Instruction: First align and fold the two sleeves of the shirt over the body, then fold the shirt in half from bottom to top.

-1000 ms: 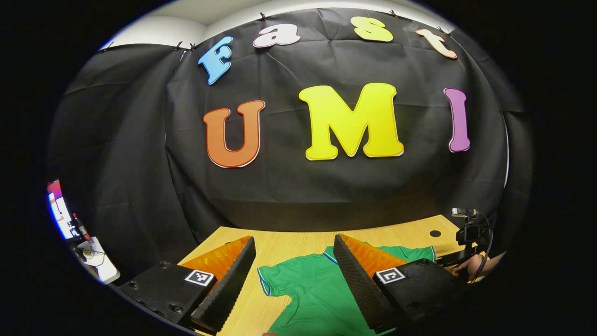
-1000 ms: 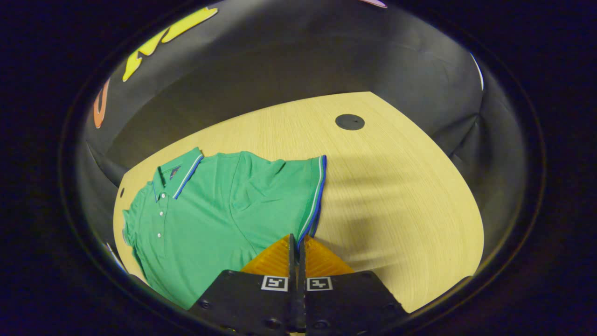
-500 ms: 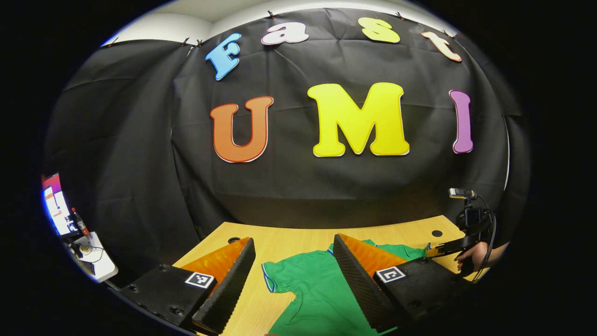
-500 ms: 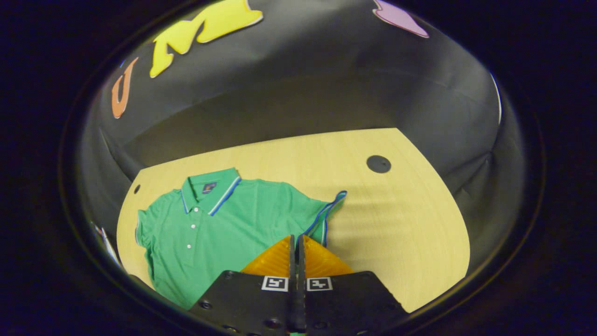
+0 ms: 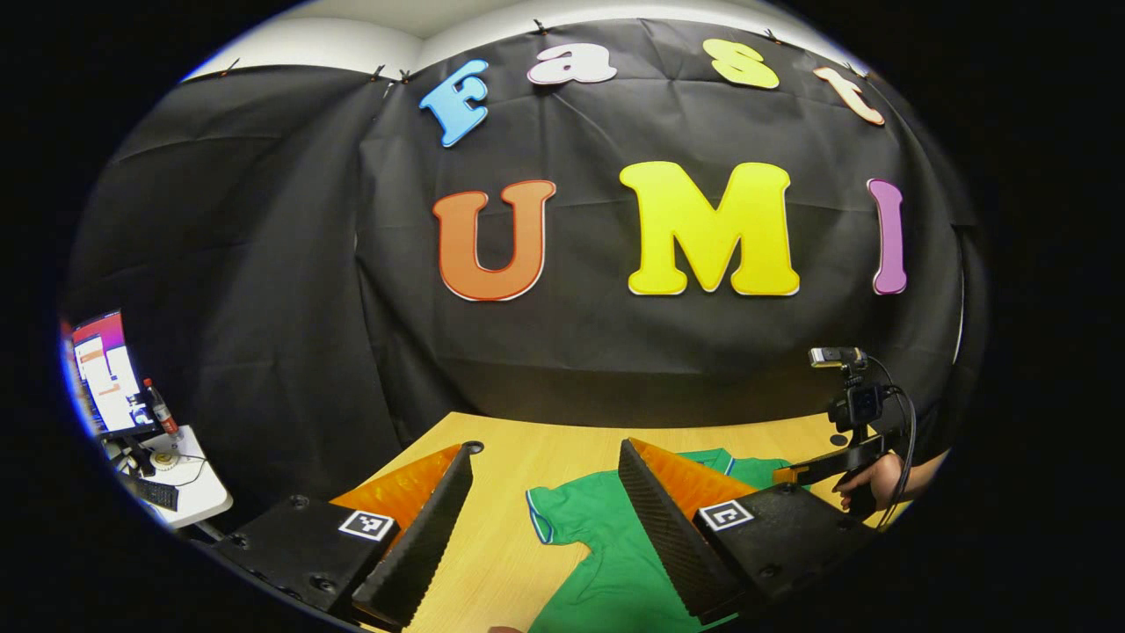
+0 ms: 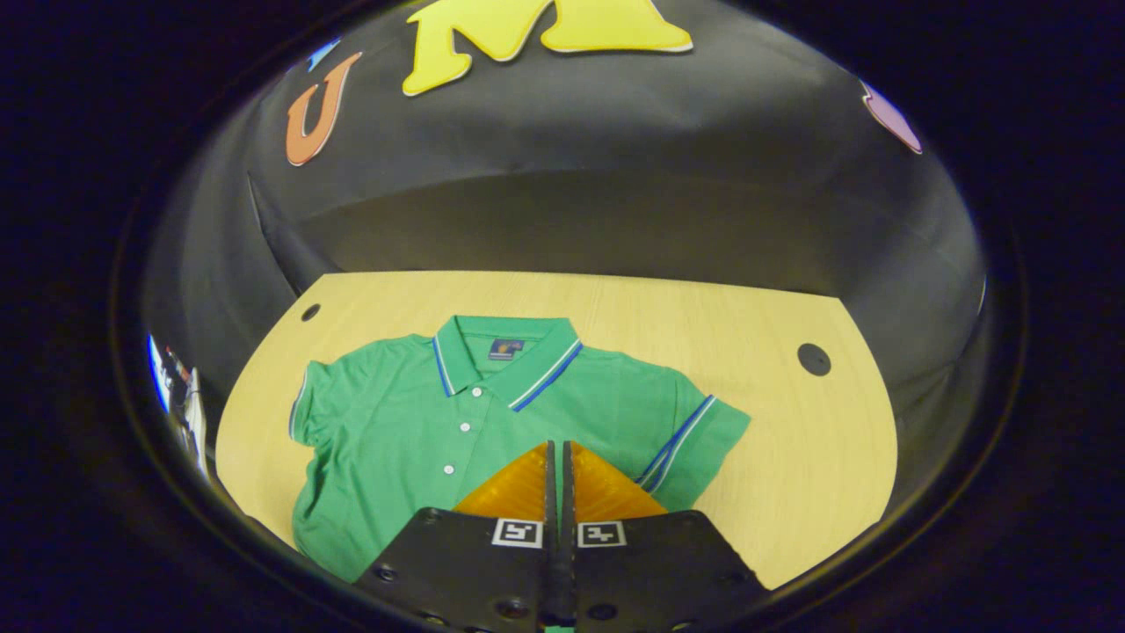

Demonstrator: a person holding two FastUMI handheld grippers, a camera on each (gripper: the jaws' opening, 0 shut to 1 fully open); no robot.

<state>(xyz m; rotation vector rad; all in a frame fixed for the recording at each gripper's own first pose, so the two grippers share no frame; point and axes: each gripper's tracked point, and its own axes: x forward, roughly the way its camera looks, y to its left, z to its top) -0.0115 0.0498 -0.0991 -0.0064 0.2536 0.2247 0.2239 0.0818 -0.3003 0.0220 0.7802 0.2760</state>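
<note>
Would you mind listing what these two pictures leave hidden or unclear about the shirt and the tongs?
- Shirt hem: right gripper view, cut off at the bottom edge and covered by the right tongs.
- What the shut right tongs pinch, if anything: hidden by their own fingers.
- Shirt's right half: left gripper view, behind the open left tongs.
- Collar label: too small to read.
- Monitor: left gripper view, too small and warped at the edge.

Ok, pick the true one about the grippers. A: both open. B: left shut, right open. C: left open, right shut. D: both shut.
C: the left gripper has its fingers spread wide above the shirt, and the right gripper has its fingers pressed together.
</note>
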